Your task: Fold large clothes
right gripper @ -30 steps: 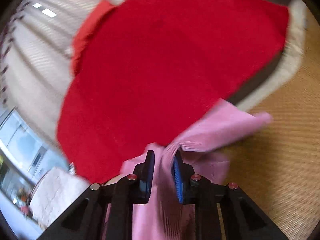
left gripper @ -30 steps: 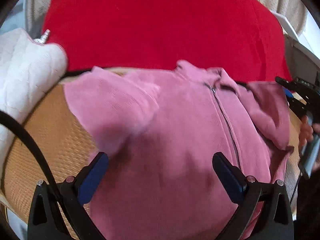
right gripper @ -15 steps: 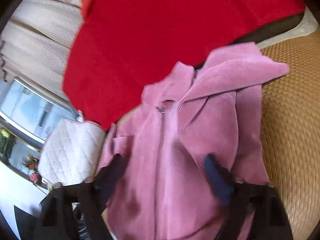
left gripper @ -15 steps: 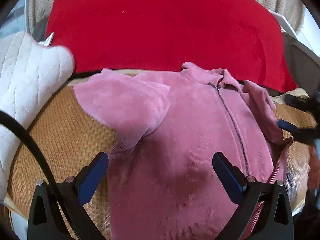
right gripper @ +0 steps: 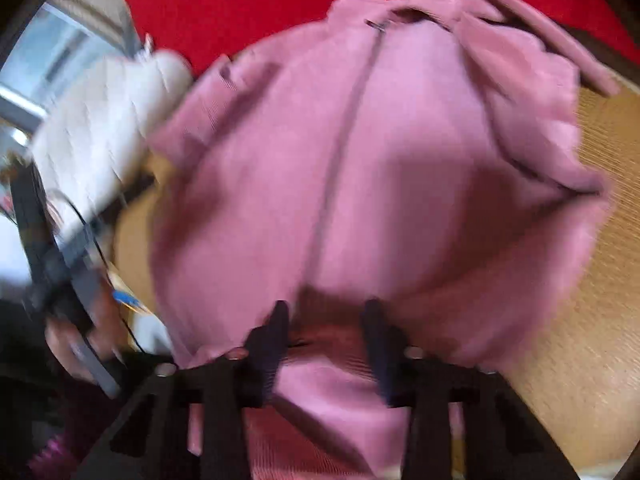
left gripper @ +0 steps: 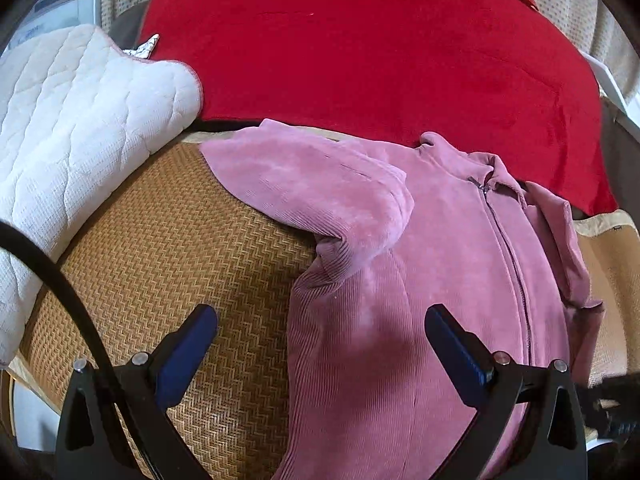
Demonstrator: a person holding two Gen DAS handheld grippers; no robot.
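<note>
Pink ribbed-corduroy zip-front jacket (left gripper: 400, 280) spread front-up on woven tan rattan mat (left gripper: 180, 264), collar toward red blanket (left gripper: 360, 48) and touching its near edge. Zip closed, running straight down jacket's middle. One sleeve folded across chest, cuff pointing out toward white quilted pad (left gripper: 80, 120); other sleeve bunched along jacket's far side. Fabric softly creased, hem near cameras.

Left gripper (left gripper: 320, 344) above jacket's lower edge and mat, jaws wide apart, nothing gripped. Right gripper (right gripper: 326, 340) over jacket's hem, view blurred; jaws closing, partway open, pink cloth lying between them, pads not clearly pressing it. Person's hand (right gripper: 80, 336) beside jacket's hem corner.
</note>
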